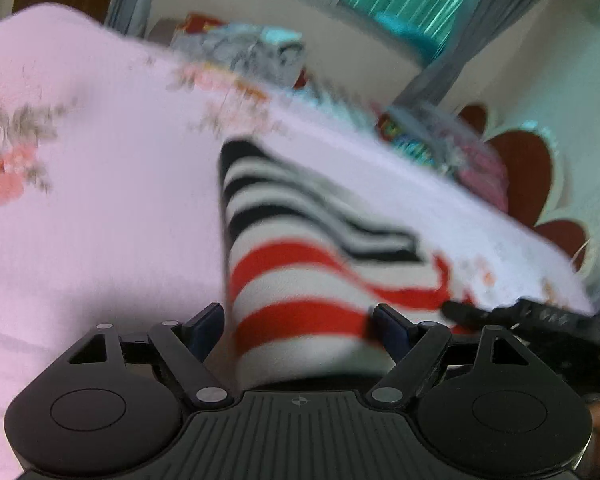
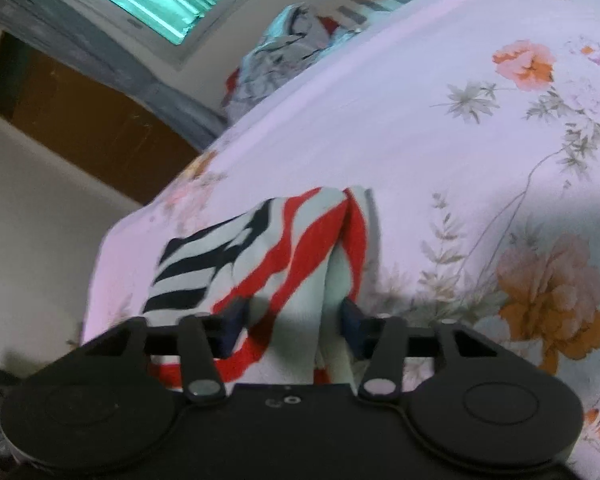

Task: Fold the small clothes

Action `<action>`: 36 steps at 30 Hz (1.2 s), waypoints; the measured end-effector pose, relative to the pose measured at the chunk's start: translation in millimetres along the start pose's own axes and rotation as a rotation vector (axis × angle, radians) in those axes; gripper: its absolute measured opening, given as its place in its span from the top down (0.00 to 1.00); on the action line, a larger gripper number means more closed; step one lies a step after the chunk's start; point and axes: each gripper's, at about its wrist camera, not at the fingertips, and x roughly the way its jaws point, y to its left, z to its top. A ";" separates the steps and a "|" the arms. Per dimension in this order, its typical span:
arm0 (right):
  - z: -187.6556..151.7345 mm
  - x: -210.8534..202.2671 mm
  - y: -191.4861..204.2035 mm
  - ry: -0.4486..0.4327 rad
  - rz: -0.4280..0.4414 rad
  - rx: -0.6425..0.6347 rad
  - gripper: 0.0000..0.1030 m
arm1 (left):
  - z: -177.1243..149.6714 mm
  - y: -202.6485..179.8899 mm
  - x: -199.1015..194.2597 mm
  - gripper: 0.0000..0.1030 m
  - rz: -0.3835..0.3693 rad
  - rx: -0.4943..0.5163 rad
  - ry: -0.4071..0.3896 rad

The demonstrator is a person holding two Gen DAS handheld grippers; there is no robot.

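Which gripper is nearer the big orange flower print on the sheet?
Right. The right gripper straddles the striped garment just beside the orange flower; the left gripper is over the garment's other side, farther from it.

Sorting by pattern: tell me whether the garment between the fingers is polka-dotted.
No, the red, black and white striped knit garment carries broad bands, no dots.

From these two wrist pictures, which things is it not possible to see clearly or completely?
- Striped garment, left wrist view: its near end is hidden behind the left gripper, and motion blur leaves it unclear what kind of garment it is.
- Right gripper, right wrist view: folds of cloth bunch between the pads, so any pressing is unclear.
- Clothes pile, both views: blurred, and single pieces are unreadable.
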 end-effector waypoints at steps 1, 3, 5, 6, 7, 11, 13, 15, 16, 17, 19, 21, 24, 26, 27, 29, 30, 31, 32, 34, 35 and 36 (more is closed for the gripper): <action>-1.5 3.2 1.9 -0.009 -0.020 -0.011 0.62 | -3.3 1.9 3.8 0.22 0.000 -0.006 0.006; -3.8 6.5 2.6 -0.019 -0.053 -0.033 0.63 | -4.6 2.8 6.8 0.22 -0.005 -0.020 0.007; -4.2 5.1 5.8 -0.021 -0.066 -0.048 0.62 | -3.4 -1.6 2.3 0.21 0.011 -0.004 0.005; -4.4 2.8 10.5 -0.028 -0.077 -0.072 0.61 | -2.7 -5.2 -2.1 0.21 0.022 0.013 -0.002; -6.5 -2.8 18.2 -0.045 -0.095 -0.117 0.60 | -2.6 -8.8 -7.1 0.21 0.034 0.032 -0.009; -18.2 -36.3 44.8 -0.117 -0.124 -0.264 0.59 | -7.9 -19.7 -31.1 0.21 0.060 0.087 -0.030; -25.3 -49.8 58.4 -0.146 -0.119 -0.325 0.59 | -14.0 -24.2 -40.9 0.21 0.060 0.108 -0.030; -38.9 -61.8 69.9 -0.160 -0.115 -0.382 0.60 | -22.0 -27.7 -50.2 0.21 0.067 0.124 -0.025; -44.0 -65.7 74.5 -0.164 -0.120 -0.409 0.60 | -26.6 -29.7 -53.2 0.21 0.069 0.129 -0.022; -49.7 -65.9 79.2 -0.167 -0.126 -0.435 0.60 | -31.7 -31.3 -56.0 0.21 0.067 0.137 -0.021; -63.8 -67.9 83.8 -0.171 -0.153 -0.478 0.63 | -40.8 -33.6 -55.1 0.21 0.090 0.158 -0.013; -77.9 -66.1 82.2 -0.162 -0.195 -0.509 0.68 | -46.8 -31.7 -50.9 0.21 0.099 0.161 -0.010; -89.4 -53.7 71.4 -0.130 -0.283 -0.544 0.75 | -49.5 -31.3 -48.7 0.15 0.112 0.168 -0.018; -89.8 -48.4 63.8 -0.121 -0.308 -0.532 0.77 | -49.1 -33.0 -48.2 0.15 0.110 0.181 -0.016; -87.2 -51.5 64.1 -0.127 -0.302 -0.505 0.77 | -48.9 -33.5 -49.2 0.15 0.113 0.183 -0.014; -89.0 -60.6 72.5 -0.152 -0.283 -0.508 0.77 | -48.8 -34.2 -51.2 0.15 0.118 0.189 -0.016; -91.8 -62.2 74.7 -0.156 -0.286 -0.525 0.75 | -49.2 -33.7 -51.9 0.15 0.120 0.187 -0.016; -96.2 -61.3 75.2 -0.146 -0.298 -0.538 0.74 | -49.9 -34.4 -51.2 0.13 0.121 0.182 -0.016; -99.3 -57.3 72.8 -0.126 -0.318 -0.539 0.74 | -50.5 -34.6 -50.6 0.12 0.124 0.175 -0.014; -103.3 -44.4 61.6 -0.069 -0.366 -0.529 0.70 | -51.5 -34.6 -48.7 0.06 0.131 0.167 -0.009; -102.1 -38.8 53.1 -0.031 -0.348 -0.487 0.71 | -51.9 -34.8 -47.6 0.05 0.135 0.163 -0.002; -100.8 -39.2 43.4 -0.037 -0.316 -0.418 0.72 | -52.4 -35.1 -46.7 0.03 0.134 0.161 0.007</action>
